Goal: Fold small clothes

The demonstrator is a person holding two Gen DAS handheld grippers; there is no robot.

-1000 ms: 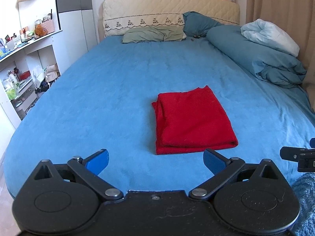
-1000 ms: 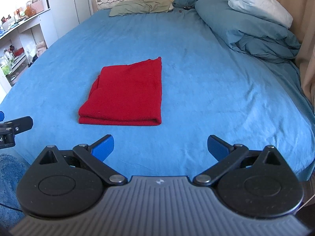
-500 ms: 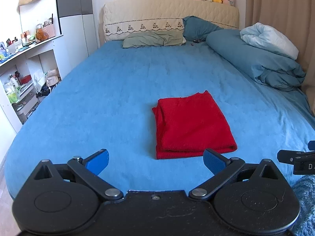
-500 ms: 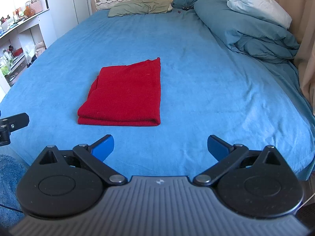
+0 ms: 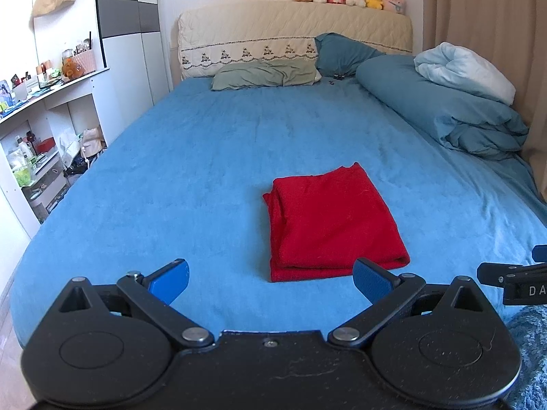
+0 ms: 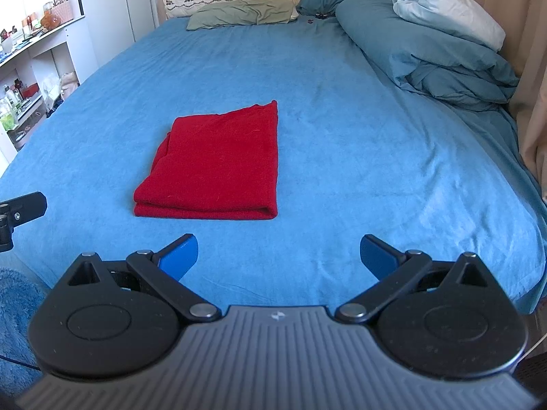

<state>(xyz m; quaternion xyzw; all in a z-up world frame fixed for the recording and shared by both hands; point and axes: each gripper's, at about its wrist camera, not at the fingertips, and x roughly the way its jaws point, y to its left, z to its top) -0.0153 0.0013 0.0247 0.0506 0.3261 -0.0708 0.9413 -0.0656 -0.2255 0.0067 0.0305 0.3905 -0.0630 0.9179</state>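
A red garment lies folded into a neat rectangle on the blue bed sheet; it also shows in the right wrist view. My left gripper is open and empty, held above the bed's near edge, just short of the garment's near edge. My right gripper is open and empty, near the bed's foot, to the right of the garment. Neither gripper touches the cloth.
A rolled blue duvet with a pale blanket lies along the right side. Pillows and a headboard are at the far end. White shelves stand at the left. A curtain hangs at the right.
Both grippers have drawn back slightly and tilted up, so the folded garment sits a little lower and farther in each view. The garment itself has not moved.
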